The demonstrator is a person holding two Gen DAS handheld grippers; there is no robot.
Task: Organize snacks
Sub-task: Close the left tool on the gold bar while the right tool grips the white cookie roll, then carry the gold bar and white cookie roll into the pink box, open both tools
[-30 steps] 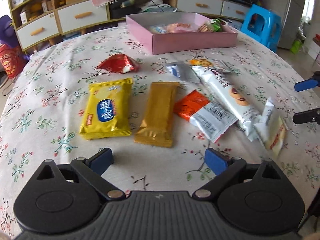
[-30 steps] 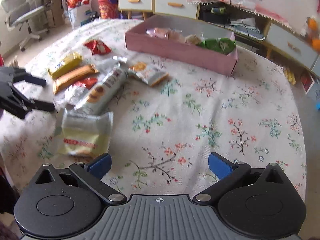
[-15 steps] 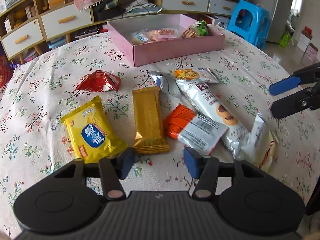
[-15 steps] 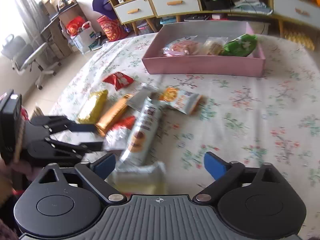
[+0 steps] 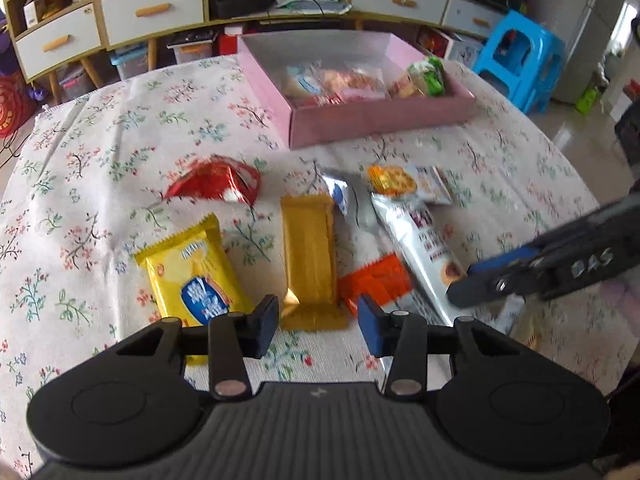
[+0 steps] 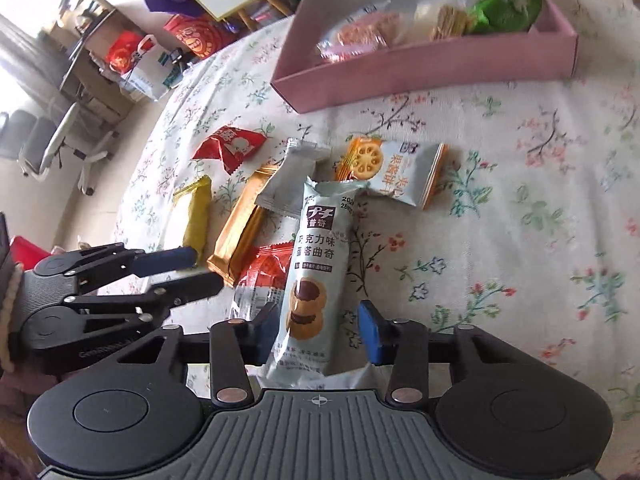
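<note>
Several snack packets lie on the flowered tablecloth in front of a pink box (image 5: pixel 380 128) (image 6: pixel 420 76) that holds more snacks. My left gripper (image 5: pixel 318 328) (image 6: pixel 196 270) hovers at the near end of the gold packet (image 5: pixel 308 256) (image 6: pixel 240 228). Its jaws are closing, and the pads stand clear of the packet. My right gripper (image 6: pixel 318 328) (image 5: pixel 468 280) straddles the long cookie packet (image 6: pixel 316 256) (image 5: pixel 420 236). Its jaws are closing too, with a gap still at the right pad. A yellow packet (image 5: pixel 192 276) and an orange-red packet (image 5: pixel 376 280) flank the gold one.
A red packet (image 5: pixel 216 180), a silver packet (image 5: pixel 340 192) and a cracker packet (image 6: pixel 392 172) lie nearer the box. A pale packet (image 5: pixel 516 316) sits under the right gripper. A blue stool (image 5: pixel 520 64), a drawer cabinet (image 5: pixel 160 12) and an office chair (image 6: pixel 48 140) stand beyond the table.
Both pairs of jaws have narrowed from wide open. The right gripper swung left and rolled until it stood over the long cookie packet. The left gripper moved up to the gold packet.
</note>
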